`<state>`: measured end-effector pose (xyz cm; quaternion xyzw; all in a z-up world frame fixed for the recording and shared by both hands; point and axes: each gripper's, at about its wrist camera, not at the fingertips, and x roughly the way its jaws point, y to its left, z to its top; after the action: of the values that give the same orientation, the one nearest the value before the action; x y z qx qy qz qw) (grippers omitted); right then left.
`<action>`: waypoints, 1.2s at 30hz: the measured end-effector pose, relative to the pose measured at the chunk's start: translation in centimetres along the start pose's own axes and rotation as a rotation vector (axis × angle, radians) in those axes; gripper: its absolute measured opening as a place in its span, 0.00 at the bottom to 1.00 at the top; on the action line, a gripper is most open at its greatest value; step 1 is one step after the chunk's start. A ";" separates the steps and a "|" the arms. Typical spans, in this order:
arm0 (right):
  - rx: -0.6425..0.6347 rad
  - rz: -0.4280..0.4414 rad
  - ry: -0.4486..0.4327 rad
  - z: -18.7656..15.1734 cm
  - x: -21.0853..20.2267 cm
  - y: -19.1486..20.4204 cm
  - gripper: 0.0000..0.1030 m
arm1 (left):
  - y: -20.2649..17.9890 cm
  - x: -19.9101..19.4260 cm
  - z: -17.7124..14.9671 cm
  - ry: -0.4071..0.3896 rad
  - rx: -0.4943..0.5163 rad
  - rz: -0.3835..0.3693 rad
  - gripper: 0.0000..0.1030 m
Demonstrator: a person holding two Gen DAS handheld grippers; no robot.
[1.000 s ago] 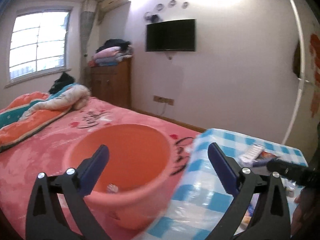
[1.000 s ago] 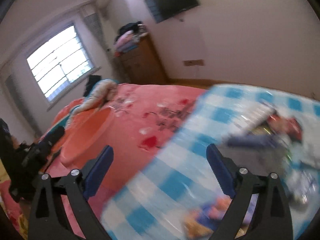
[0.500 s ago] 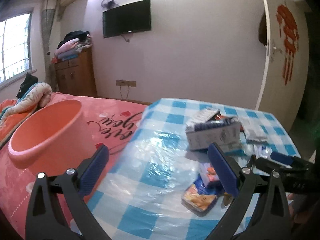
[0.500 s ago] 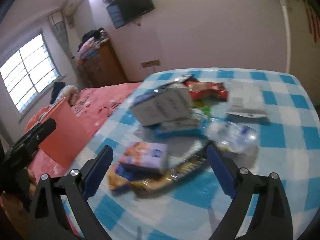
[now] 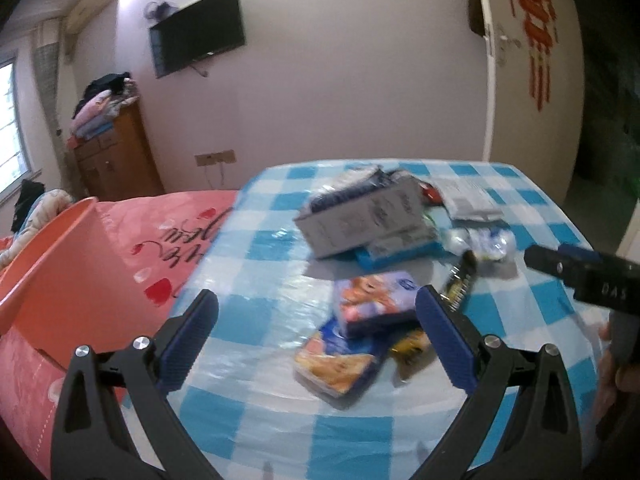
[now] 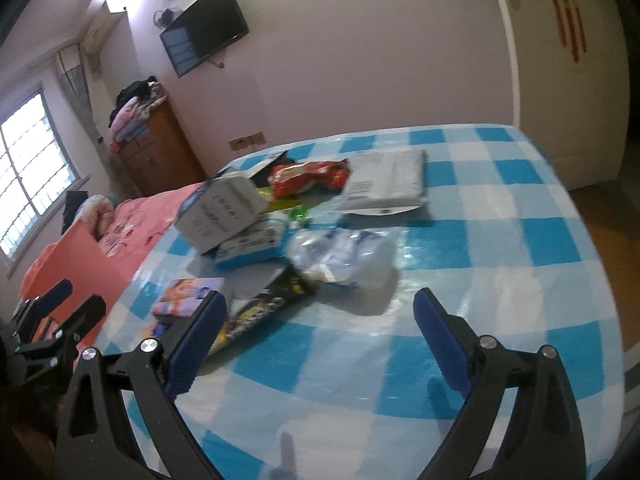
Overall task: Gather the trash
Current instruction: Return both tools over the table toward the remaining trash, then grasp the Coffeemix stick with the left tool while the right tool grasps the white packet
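Observation:
Trash lies piled on the blue-checked table (image 5: 256, 420): a grey carton (image 5: 360, 220), a purple snack pack (image 5: 376, 300), a blue biscuit wrapper (image 5: 340, 364), a crumpled clear bag (image 6: 340, 256), a black wrapper (image 6: 264, 308), a red bag (image 6: 308, 174) and a white pouch (image 6: 384, 184). An orange bucket (image 5: 52, 272) stands on the bed to the left. My left gripper (image 5: 316, 338) is open and empty above the table's near side, close to the purple pack. My right gripper (image 6: 320, 340) is open and empty just short of the clear bag.
The pink bed (image 5: 176, 236) adjoins the table on the left. A wooden dresser (image 5: 116, 160) with folded clothes stands by the far wall under a TV (image 5: 196, 32). A white door (image 6: 568, 72) is at the right. The right gripper's body (image 5: 584, 276) shows at the left view's right edge.
Both views have swung right, from the bucket and bed onto the table. The trash pile now sits in front of both grippers. Both stay open.

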<state>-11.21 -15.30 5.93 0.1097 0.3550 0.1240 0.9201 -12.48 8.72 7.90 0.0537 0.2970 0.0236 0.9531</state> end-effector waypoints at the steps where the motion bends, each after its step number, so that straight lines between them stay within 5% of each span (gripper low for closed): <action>1: 0.001 -0.007 -0.003 0.0 -0.2 -0.3 0.91 | -0.5 0.1 0.0 0.008 0.010 -0.011 0.96; 23: 0.054 -0.191 0.010 0.1 -1.0 -8.9 0.91 | -10.5 5.0 -0.3 0.121 0.240 -0.190 0.96; 36: 0.094 -0.086 0.125 2.6 1.5 -10.3 0.91 | -11.0 9.5 0.9 0.235 0.281 -0.157 0.96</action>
<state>-6.84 -24.91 3.91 0.1293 0.4214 0.0741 0.8946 -4.03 -1.59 1.98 0.1598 0.4098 -0.0863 0.8939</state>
